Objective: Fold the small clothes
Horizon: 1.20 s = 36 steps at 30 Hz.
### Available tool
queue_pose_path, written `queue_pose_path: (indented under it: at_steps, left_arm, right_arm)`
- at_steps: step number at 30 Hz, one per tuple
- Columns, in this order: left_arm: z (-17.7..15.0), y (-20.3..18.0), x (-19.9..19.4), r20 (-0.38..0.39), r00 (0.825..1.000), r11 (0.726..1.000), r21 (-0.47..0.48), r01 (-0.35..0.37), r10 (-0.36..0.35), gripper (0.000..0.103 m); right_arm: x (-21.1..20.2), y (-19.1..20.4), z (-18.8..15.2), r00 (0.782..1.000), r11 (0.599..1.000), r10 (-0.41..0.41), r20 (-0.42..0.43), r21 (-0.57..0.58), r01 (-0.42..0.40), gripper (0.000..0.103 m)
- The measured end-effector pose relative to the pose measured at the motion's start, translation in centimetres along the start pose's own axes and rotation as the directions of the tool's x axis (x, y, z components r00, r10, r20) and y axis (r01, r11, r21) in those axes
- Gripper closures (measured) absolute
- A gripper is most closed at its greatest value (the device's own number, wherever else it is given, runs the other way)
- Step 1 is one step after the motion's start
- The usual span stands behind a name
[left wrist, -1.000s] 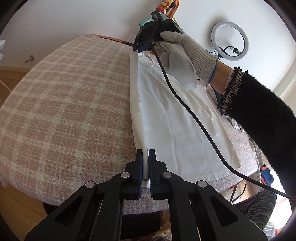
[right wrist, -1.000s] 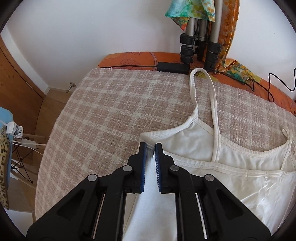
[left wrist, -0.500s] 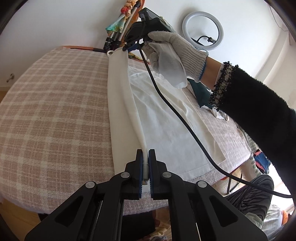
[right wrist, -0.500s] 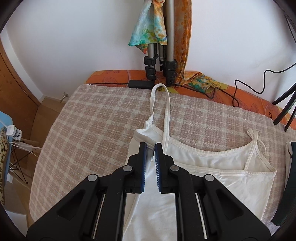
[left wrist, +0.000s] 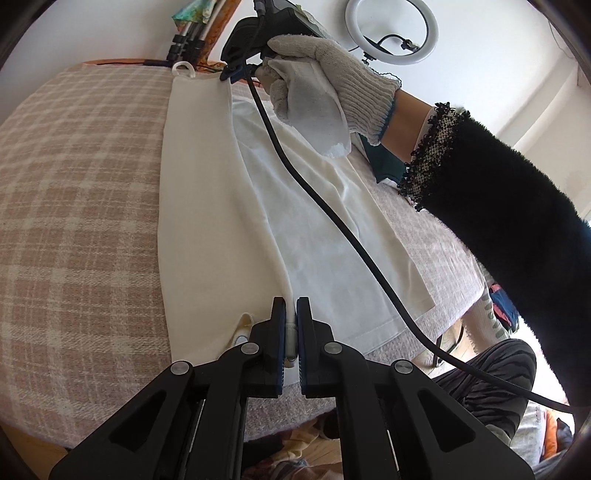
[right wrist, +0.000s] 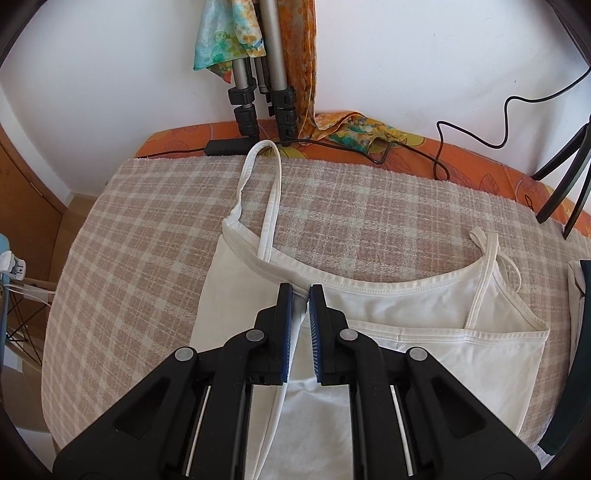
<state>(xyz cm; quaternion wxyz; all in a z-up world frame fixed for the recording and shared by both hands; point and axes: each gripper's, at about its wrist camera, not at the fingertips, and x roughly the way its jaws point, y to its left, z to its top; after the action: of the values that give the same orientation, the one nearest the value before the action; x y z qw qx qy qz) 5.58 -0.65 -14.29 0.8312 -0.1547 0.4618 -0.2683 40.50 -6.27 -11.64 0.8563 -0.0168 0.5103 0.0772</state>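
A white strappy camisole (left wrist: 229,206) lies on the pink plaid cloth (left wrist: 74,192). Its left side is lifted and folded inward over the body. My left gripper (left wrist: 290,314) is shut on the hem end of that folded edge. My right gripper (right wrist: 302,295) is shut on the top corner of the same edge, near the neckline of the camisole (right wrist: 424,317). One shoulder strap (right wrist: 271,192) stretches away toward the far edge of the cloth. The right gripper (left wrist: 231,75) also shows at the top of the left wrist view, held by a gloved hand (left wrist: 325,74).
A black cable (left wrist: 332,221) hangs from the right gripper across the camisole. Tripod legs (right wrist: 258,92) and coloured scarves (right wrist: 229,40) stand at the wall behind the orange-covered surface (right wrist: 461,162). A ring light (left wrist: 391,33) stands at the back. A wooden door (right wrist: 22,177) is on the left.
Both grippers have carried the camisole's left edge inward over its body, so a wider band of fabric is now folded over. Both stayed shut on the fabric.
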Motion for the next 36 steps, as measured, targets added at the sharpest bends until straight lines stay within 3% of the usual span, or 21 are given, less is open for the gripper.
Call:
queue_pose_path:
  at_steps: [4, 9, 11, 13, 15, 26, 30, 36]
  left_arm:
    - [0.1, -0.5, 0.9, -0.031, 0.999, 1.0, -0.001, -0.011, 0.011, 0.098]
    - [-0.3, -0.9, 1.5, -0.07, 0.998, 1.0, 0.004, 0.003, -0.003, 0.088]
    - [-0.4, -1.2, 1.3, -0.065, 0.998, 1.0, 0.011, 0.007, -0.006, 0.086]
    - [-0.4, -1.4, 0.9, -0.061, 0.998, 1.0, 0.023, 0.021, -0.019, 0.086]
    - [-0.5, -1.9, 0.4, -0.047, 0.998, 0.999, 0.037, 0.033, -0.031, 0.086]
    - [-0.7, -7.6, -0.7, 0.05, 0.997, 0.98, 0.184, -0.071, 0.063, 0.086]
    - [-0.6, -8.4, 0.2, 0.045, 0.998, 0.981, 0.187, -0.053, 0.046, 0.086]
    - [-0.8, -11.6, 2.4, 0.027, 0.999, 0.967, 0.251, -0.043, 0.038, 0.086]
  right_arm:
    - [0.8, -0.2, -0.2, 1.0, 1.0, -0.024, -0.014, -0.011, 0.024, 0.093]
    - [1.8, -1.3, -0.5, 0.998, 0.999, -0.042, -0.046, 0.01, 0.043, 0.09]
    - [1.2, -1.9, -0.6, 0.999, 0.999, -0.04, -0.028, 0.022, 0.041, 0.08]
    - [0.0, -2.8, -0.7, 1.0, 0.999, -0.017, 0.006, 0.044, 0.017, 0.059]
    - [-1.7, -3.8, -0.8, 0.999, 0.998, 0.013, 0.045, 0.06, -0.016, 0.054]
    - [-10.9, -11.6, -3.9, 0.982, 0.993, 0.078, 0.17, 0.074, -0.092, 0.054]
    - [-13.5, -15.0, -5.5, 0.977, 0.994, 0.078, 0.2, 0.06, -0.092, 0.054]
    - [-15.4, -21.4, -7.6, 0.956, 0.976, 0.162, 0.245, 0.105, -0.193, 0.053]
